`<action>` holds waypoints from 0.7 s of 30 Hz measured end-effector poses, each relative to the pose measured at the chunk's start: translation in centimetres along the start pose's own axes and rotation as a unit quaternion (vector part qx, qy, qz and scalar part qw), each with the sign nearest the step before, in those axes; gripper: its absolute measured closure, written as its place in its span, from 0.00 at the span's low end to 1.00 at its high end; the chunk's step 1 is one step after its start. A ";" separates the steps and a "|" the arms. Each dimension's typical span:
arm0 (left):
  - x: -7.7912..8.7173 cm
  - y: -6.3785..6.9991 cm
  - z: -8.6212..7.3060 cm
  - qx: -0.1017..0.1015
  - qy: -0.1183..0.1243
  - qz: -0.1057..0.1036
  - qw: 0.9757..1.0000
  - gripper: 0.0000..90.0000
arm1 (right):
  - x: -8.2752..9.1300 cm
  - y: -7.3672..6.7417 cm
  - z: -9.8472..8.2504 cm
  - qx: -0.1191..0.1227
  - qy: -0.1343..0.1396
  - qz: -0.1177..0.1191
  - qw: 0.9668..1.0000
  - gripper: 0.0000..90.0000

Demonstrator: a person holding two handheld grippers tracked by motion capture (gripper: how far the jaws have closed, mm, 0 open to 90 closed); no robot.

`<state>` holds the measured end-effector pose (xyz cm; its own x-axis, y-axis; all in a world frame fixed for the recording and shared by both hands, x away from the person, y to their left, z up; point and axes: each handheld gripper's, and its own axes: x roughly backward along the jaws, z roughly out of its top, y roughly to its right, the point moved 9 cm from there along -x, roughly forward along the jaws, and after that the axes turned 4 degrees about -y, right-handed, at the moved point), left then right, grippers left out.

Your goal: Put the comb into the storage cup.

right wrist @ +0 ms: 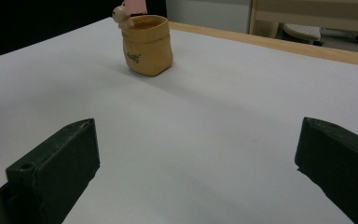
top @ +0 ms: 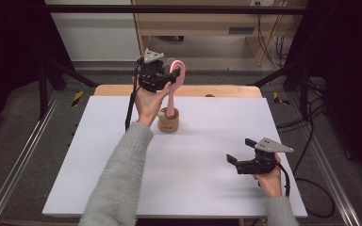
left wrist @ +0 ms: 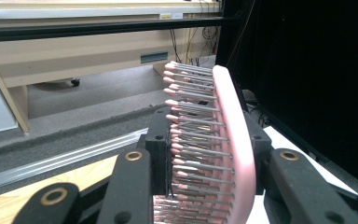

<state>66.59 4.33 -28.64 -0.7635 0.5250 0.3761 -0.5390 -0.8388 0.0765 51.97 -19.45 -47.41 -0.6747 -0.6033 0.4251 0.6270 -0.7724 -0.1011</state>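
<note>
A pink hairbrush (top: pixel 173 89) stands upright with its handle down in a small tan sack-shaped holder (top: pixel 168 120) at the back middle of the white table. My left gripper (top: pixel 166 75) is shut on the brush's bristled head, high above the holder. In the left gripper view the pink brush head (left wrist: pixel 233 135) sits pinched between the black jaws, bristles to the left. My right gripper (top: pixel 239 151) rests low at the front right, open with nothing between its fingers. The right gripper view shows the holder (right wrist: pixel 148 44) far ahead, with the pink handle (right wrist: pixel 135 6) entering its mouth.
The white table top (top: pixel 193 165) ends in a wooden strip (top: pixel 217 91) at the back. Black frame bars and cables flank the table. A pale wooden cabinet (top: pixel 202 23) stands beyond it on the floor.
</note>
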 end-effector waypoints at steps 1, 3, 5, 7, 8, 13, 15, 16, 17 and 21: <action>-0.2 -0.1 0.0 0.000 -0.001 0.000 1.000 0.71 | 0.0 0.0 0.0 0.000 0.000 0.000 1.000 0.00; -0.4 -0.2 -0.1 0.000 -0.002 0.000 1.000 0.71 | 0.0 0.0 0.0 -0.001 0.002 -0.001 1.000 0.00; -0.7 -0.3 -0.3 0.001 -0.005 0.001 1.000 0.71 | 0.0 0.1 0.0 0.001 0.002 -0.002 1.000 0.00; -0.9 -0.3 -0.5 -0.001 -0.008 0.004 1.000 0.71 | 0.0 0.1 0.0 0.001 0.002 -0.002 1.000 0.00; -1.0 -0.3 -0.5 -0.001 -0.008 0.004 1.000 0.71 | 0.0 0.1 0.0 0.002 0.002 -0.002 1.000 0.00; -1.5 -0.5 -0.9 -0.006 -0.010 0.008 1.000 0.71 | 0.1 0.0 0.0 0.001 0.002 -0.001 1.000 0.00; -1.6 -0.6 -1.1 -0.006 -0.013 0.007 1.000 0.71 | 0.1 0.0 0.1 0.000 0.002 -0.001 1.000 0.00; -1.7 -0.6 -1.2 -0.005 -0.012 0.007 1.000 0.71 | 0.1 0.0 0.1 0.000 0.003 0.000 1.000 0.00; -1.7 -0.7 -1.3 -0.005 -0.012 0.006 1.000 0.71 | 0.1 0.0 0.1 -0.001 0.003 0.000 1.000 0.00; -2.0 -0.7 -1.7 -0.007 -0.017 0.008 1.000 0.71 | 0.1 0.0 0.1 0.001 0.003 0.000 1.000 0.00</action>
<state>67.89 4.13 -31.07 -0.7592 0.5069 0.4083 -0.5329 -0.8442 0.0571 51.97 -19.48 -47.32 -0.6775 -0.6042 0.4194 0.6273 -0.7724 -0.0995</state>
